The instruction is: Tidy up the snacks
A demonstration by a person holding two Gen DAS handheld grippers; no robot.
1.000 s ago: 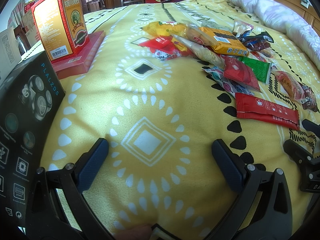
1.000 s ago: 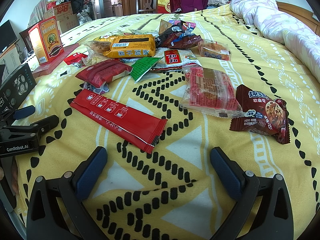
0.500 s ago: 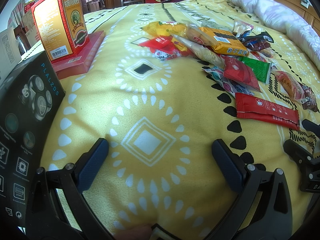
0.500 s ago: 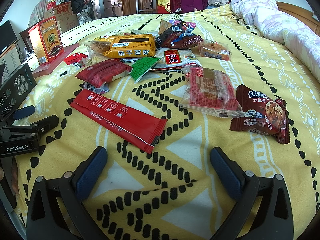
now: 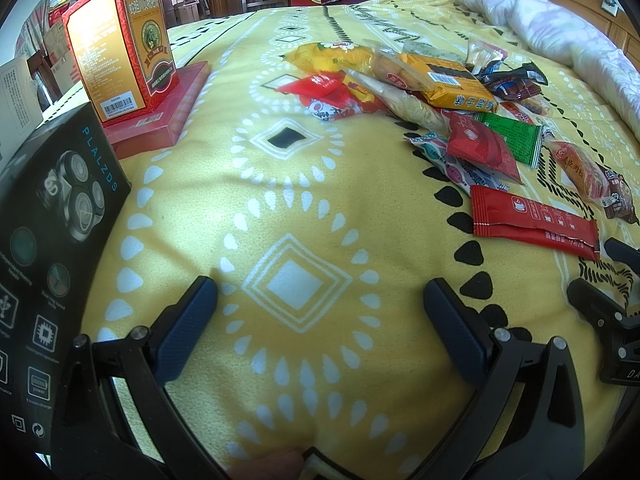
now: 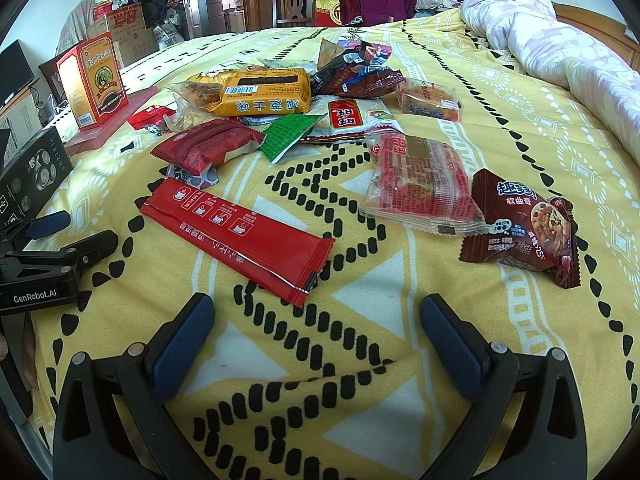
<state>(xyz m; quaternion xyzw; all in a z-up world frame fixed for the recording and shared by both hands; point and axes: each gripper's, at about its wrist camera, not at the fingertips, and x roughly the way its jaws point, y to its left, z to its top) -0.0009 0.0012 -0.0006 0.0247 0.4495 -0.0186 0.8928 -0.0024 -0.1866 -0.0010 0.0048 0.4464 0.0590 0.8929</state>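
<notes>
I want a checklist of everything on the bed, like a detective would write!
Surface: yellow patterned bedspread, wrinkled.
Job's things: snacks loose in a pile; long red sachet nearest the right tool; brown cookie pack to its right; orange pack farther back.
Clutter: red box upright on a flat red box; black shaver box at left.
Grippers: left tool and right tool open, empty.
Cables: nothing seen.
Surroundings: pink quilt, chair, clothes, cartons.
</notes>
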